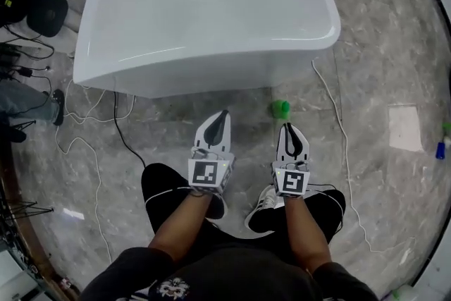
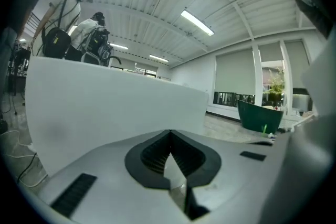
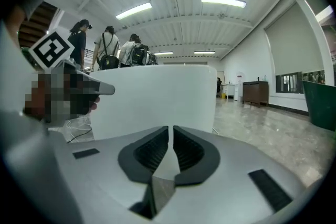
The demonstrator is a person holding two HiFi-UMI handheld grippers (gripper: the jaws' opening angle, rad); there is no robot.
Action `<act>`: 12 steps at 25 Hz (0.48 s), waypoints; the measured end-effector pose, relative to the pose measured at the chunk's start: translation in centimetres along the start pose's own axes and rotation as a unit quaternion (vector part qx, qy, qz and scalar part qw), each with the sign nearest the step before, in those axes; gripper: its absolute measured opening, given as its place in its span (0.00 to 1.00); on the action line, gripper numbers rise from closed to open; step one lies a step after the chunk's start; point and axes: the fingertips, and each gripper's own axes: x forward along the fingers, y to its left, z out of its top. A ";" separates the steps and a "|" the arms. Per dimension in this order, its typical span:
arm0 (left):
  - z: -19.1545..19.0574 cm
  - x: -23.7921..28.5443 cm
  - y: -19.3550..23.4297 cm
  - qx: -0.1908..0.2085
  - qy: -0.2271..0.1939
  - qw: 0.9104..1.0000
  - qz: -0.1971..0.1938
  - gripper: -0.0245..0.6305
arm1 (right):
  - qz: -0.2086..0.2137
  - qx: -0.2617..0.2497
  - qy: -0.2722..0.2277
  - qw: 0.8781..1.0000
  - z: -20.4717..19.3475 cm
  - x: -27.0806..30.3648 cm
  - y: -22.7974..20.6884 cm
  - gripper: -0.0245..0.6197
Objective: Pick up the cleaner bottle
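Observation:
A small green object (image 1: 280, 108), the size of a bottle seen from above, stands on the stone floor just in front of the white bathtub (image 1: 211, 60). My right gripper (image 1: 288, 127) is shut and empty, its tips a little short of the green object. To its left my left gripper (image 1: 224, 113) is also shut and empty, pointing at the tub wall. In the left gripper view the left gripper's (image 2: 169, 132) jaws meet in front of the tub's side (image 2: 105, 107). The right gripper view shows the right gripper's (image 3: 170, 128) pads together before the tub (image 3: 157, 97). Neither gripper view shows the green object.
Cables (image 1: 91, 151) trail over the floor at the left, and a white cord (image 1: 342, 130) runs at the right. A person's legs (image 1: 28, 103) stand at far left. Small bottles (image 1: 442, 148) sit at the right edge. A dark green bin (image 2: 260, 115) stands beyond the tub.

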 end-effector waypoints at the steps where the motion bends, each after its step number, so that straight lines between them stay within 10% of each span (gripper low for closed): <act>1: -1.7 0.6 0.1 0.002 -0.001 1.000 0.000 0.05 | -0.002 0.001 0.003 1.000 -2.0 0.4 -0.3 0.06; 12: -10.9 4.9 0.0 0.013 -0.010 1.000 -0.004 0.05 | -0.035 0.041 0.059 0.997 -21.2 4.6 -3.7 0.41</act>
